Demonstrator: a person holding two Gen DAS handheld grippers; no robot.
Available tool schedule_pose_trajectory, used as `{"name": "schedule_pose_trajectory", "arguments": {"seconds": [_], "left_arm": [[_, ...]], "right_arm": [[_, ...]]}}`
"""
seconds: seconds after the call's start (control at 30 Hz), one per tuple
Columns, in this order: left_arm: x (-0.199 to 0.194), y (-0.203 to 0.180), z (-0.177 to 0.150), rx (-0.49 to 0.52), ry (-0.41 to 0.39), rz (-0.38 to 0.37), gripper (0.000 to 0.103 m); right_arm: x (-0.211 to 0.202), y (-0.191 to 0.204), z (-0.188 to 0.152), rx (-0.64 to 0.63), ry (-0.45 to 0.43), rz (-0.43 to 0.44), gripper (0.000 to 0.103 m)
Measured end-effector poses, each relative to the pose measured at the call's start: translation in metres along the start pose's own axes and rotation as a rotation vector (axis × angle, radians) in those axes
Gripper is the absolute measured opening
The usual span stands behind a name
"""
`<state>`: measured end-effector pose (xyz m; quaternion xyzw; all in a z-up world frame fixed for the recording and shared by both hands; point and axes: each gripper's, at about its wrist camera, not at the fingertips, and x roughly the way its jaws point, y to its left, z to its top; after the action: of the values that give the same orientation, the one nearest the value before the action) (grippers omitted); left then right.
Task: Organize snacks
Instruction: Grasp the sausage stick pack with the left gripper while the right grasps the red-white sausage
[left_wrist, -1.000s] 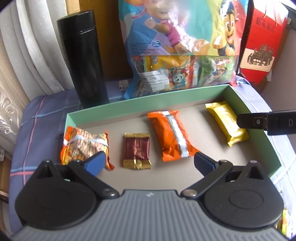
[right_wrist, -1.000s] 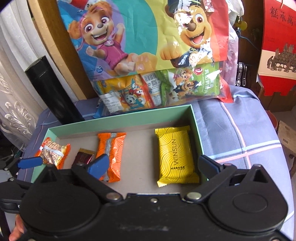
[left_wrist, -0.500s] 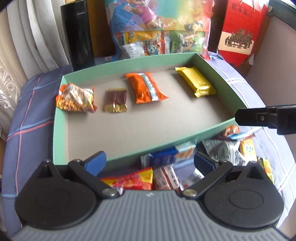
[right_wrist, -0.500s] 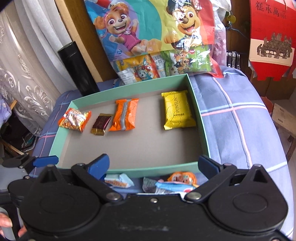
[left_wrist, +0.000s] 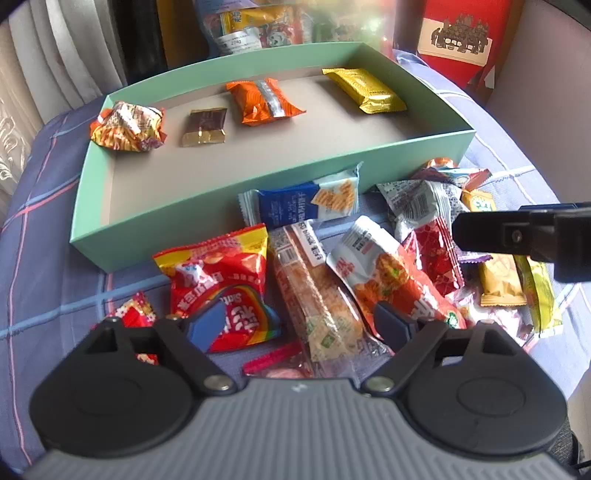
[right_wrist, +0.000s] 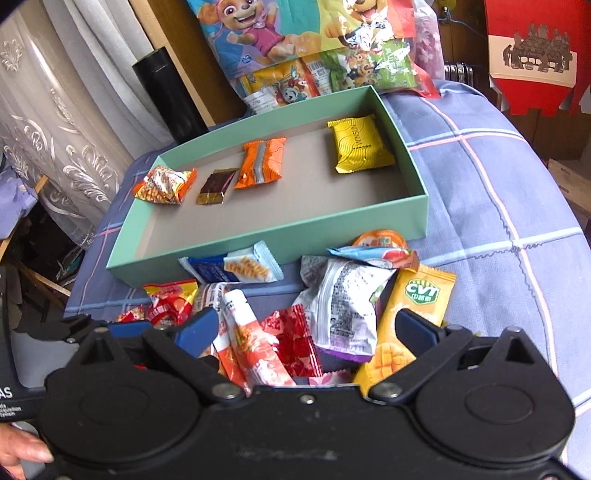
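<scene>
My left tongs (left_wrist: 299, 321) and right tongs (right_wrist: 310, 328) both hang spread, gripping nothing, above a loose pile of wrapped snacks (left_wrist: 369, 266) on the checked blue cloth (right_wrist: 498, 192). Beyond the pile, a shallow mint-green cardboard box (left_wrist: 229, 210) holds 4 packets in a row: crinkled orange-patterned (left_wrist: 127, 126), brown-gold (left_wrist: 205, 126), orange (left_wrist: 264, 101), yellow (left_wrist: 364, 90).

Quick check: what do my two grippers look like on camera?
Left gripper: ribbed grey body, black round hubs, black linkage arms with silver pivots, blue fingers. Right gripper: all-black scuffed body, same hubs, blue fingers.
</scene>
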<state>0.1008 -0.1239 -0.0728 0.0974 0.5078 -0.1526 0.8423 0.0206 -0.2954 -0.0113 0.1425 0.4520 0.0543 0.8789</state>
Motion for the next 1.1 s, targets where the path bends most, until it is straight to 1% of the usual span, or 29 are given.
{"name": "schedule_pose_trajectory", "arguments": {"seconds": [0.03, 0.07, 0.1, 0.13, 0.17, 0.2, 0.27, 0.3, 0.4, 0.47, 0.6, 0.73, 0.87, 0.93, 0.97, 1.07, 1.1], "left_arm": [[0.002, -0.001, -0.001, 0.005, 0.003, 0.010, 0.084], [0.005, -0.002, -0.001, 0.010, 0.007, 0.013, 0.081], [0.006, -0.001, -0.002, 0.010, 0.006, 0.012, 0.075], [0.006, 0.000, -0.003, 0.007, 0.003, 0.006, 0.071], [0.006, 0.001, -0.003, 0.002, 0.004, 0.002, 0.062], [0.006, 0.002, -0.004, -0.005, 0.008, 0.001, 0.052], [0.005, 0.007, -0.005, -0.014, 0.009, -0.007, 0.048], [0.004, 0.010, -0.006, -0.017, 0.011, -0.015, 0.046], [0.002, 0.020, -0.011, -0.024, 0.019, -0.023, 0.040], [-0.001, 0.028, -0.015, -0.031, 0.020, -0.031, 0.040], [-0.004, 0.043, -0.021, -0.059, 0.023, -0.052, 0.041], [-0.006, 0.053, -0.026, -0.073, 0.015, -0.070, 0.042], [-0.007, 0.065, -0.033, -0.081, 0.019, -0.081, 0.049], [-0.007, 0.068, -0.035, -0.081, 0.020, -0.085, 0.050], [-0.008, 0.068, -0.035, -0.079, 0.018, -0.085, 0.050], [-0.012, 0.065, -0.033, -0.060, 0.008, -0.088, 0.046], [-0.013, 0.062, -0.032, -0.048, 0.001, -0.092, 0.046]], "right_arm": [[0.001, -0.001, -0.002, -0.001, 0.003, 0.002, 0.094], [0.002, 0.000, -0.005, -0.001, 0.004, 0.003, 0.092], [0.002, 0.001, -0.008, -0.004, 0.002, 0.002, 0.086], [0.002, 0.002, -0.011, -0.011, 0.000, 0.003, 0.084], [0.002, 0.003, -0.014, -0.018, -0.003, 0.006, 0.078], [0.003, 0.004, -0.016, -0.022, -0.005, 0.014, 0.075], [0.004, 0.006, -0.019, -0.023, 0.005, 0.027, 0.061], [0.005, 0.007, -0.020, -0.023, 0.009, 0.034, 0.059], [0.008, 0.011, -0.023, -0.023, 0.022, 0.059, 0.045], [0.010, 0.017, -0.023, -0.030, 0.027, 0.076, 0.042], [0.019, 0.032, -0.028, -0.073, 0.061, 0.100, 0.042], [0.035, 0.046, -0.033, -0.119, 0.105, 0.078, 0.042], [0.049, 0.056, -0.039, -0.158, 0.128, 0.035, 0.042], [0.055, 0.059, -0.041, -0.162, 0.135, 0.023, 0.042], [0.057, 0.059, -0.042, -0.160, 0.136, 0.024, 0.036], [0.057, 0.062, -0.044, -0.169, 0.141, 0.033, 0.025], [0.057, 0.062, -0.045, -0.174, 0.149, 0.035, 0.024]]}}
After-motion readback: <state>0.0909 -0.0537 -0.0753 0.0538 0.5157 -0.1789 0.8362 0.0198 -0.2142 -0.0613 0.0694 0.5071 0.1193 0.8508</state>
